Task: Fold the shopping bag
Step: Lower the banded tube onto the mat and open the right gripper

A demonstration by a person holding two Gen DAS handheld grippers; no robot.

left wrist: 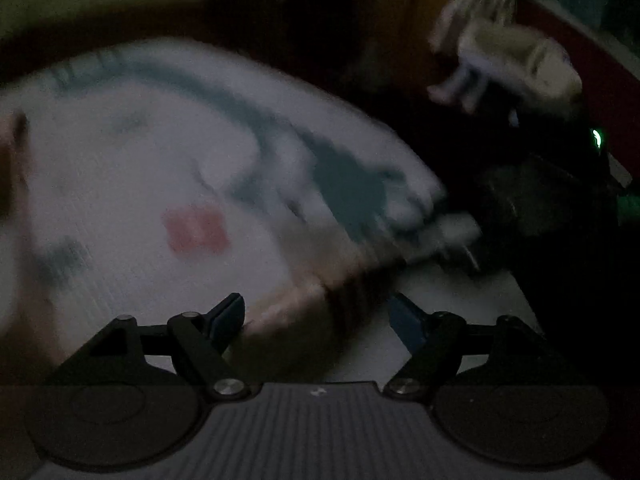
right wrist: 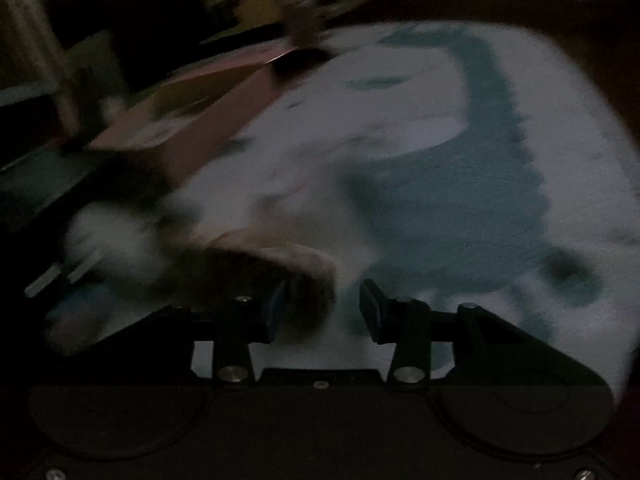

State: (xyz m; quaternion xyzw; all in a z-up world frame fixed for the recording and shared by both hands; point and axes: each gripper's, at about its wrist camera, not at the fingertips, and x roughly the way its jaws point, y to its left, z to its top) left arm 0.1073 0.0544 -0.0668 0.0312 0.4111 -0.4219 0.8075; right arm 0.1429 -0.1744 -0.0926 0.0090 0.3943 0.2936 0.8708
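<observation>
A white shopping bag printed with a large teal figure is seen spread flat across the surface, filling most of both dim, blurred views. Only in the left wrist view is a small red patch on the bag shown, together with a pale blurred object at the upper right and a tiny green light beside dark shapes. Only in the right wrist view is a reddish-brown box shown along the bag's left edge, with cluttered dark items behind it. A pinkish-brown band, perhaps a handle, is seen lying near the bag's near edge in the right view; a similar blurred band is seen in the left view. The left gripper is shown with its jaws standing wide apart above the bag's edge, and nothing can be seen pressed by its pads. The right gripper is shown partly parted, the band lying beside its left finger; whether anything is gripped cannot be told through the blur.
</observation>
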